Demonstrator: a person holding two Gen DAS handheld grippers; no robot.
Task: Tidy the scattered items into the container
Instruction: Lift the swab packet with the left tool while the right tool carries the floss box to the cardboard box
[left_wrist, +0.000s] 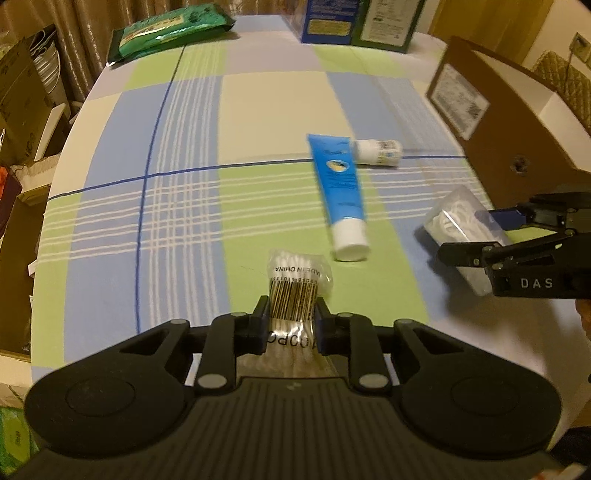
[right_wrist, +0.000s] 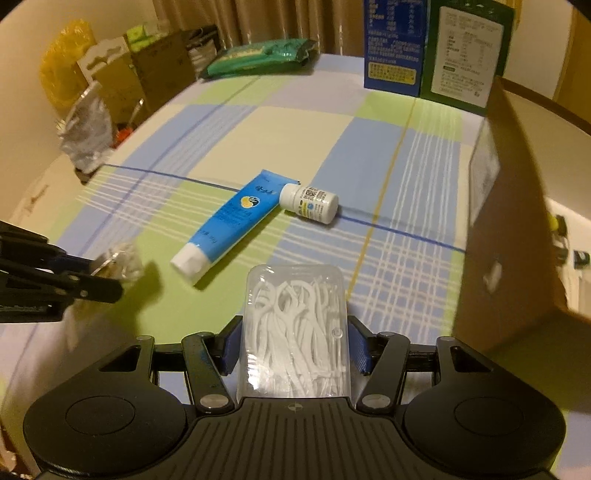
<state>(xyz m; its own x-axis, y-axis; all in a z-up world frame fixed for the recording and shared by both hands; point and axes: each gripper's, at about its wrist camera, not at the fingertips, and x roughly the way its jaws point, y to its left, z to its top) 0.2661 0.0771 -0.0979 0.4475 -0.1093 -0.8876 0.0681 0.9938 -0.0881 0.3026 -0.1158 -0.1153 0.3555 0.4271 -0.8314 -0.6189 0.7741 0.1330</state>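
While the blue tube (left_wrist: 341, 192) and the small white bottle (left_wrist: 378, 151) lay side by side on the checked tablecloth (left_wrist: 177, 206), touching near the tube's crimped end, two other items were already off the cloth and in the grippers. The left gripper (left_wrist: 291, 317) was clamped on a clear packet of cotton swabs (left_wrist: 297, 280), its blue pads squeezing the packet at the barcode label, with the packet's top sticking out beyond the fingertips. The right gripper (right_wrist: 293, 347) held a clear plastic box of white floss picks (right_wrist: 295, 325), its pads pressed against the box's two long sides; from the left wrist view that box (left_wrist: 458, 218) hung above the cloth, close to the brown cardboard container (left_wrist: 491, 110). The container stood open at the right edge of the table, its tall side wall bearing a white printed label, just beyond the floss box and well apart from the swab packet. Farther back, a green pouch (left_wrist: 170, 29) lay flat at the far left corner, and a blue carton (right_wrist: 393, 40) and a green carton (right_wrist: 467, 51) stood upright side by side at the far edge. Beyond the table hung beige curtains (right_wrist: 258, 18), with cardboard boxes (right_wrist: 147, 70) stacked along the left.
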